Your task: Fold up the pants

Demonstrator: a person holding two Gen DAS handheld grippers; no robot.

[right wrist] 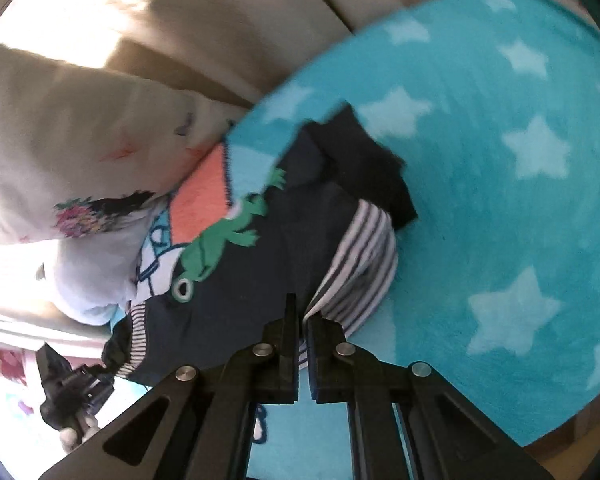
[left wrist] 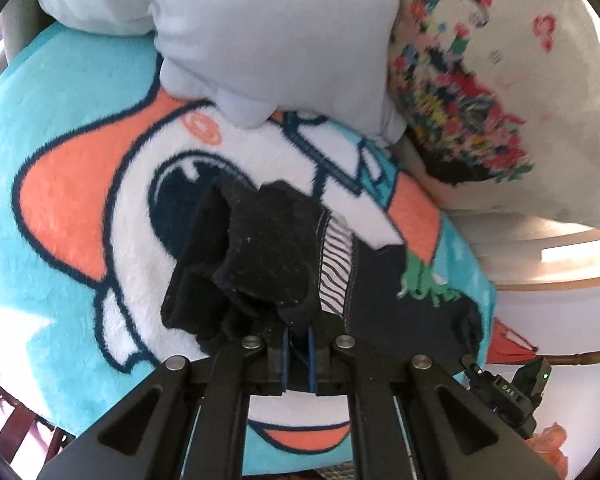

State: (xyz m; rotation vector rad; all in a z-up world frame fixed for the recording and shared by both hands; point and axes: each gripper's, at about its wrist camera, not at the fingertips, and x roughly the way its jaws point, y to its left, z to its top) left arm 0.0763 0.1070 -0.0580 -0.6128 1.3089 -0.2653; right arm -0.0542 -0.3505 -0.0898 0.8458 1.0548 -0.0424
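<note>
Gripping both ends of the little navy pants (right wrist: 236,280), mid-fold over the turquoise blanket (right wrist: 500,208).

Left gripper (left wrist: 298,354) has its jaws pressed together on dark cloth right at its tips, a black bunched wad hanging just ahead. Right gripper (right wrist: 302,344) looks to be pinching the striped cuff (right wrist: 356,276) directly in front of it, jaws nearly closed with fabric between. Pants sit crumpled between the two tools, frog print (right wrist: 220,240) facing up, floral pillow (left wrist: 500,100) well beyond. Looks like the fold is only getting started; next calls for pulling the cloth taut and flat, then carrying one end over onto the other.
</note>
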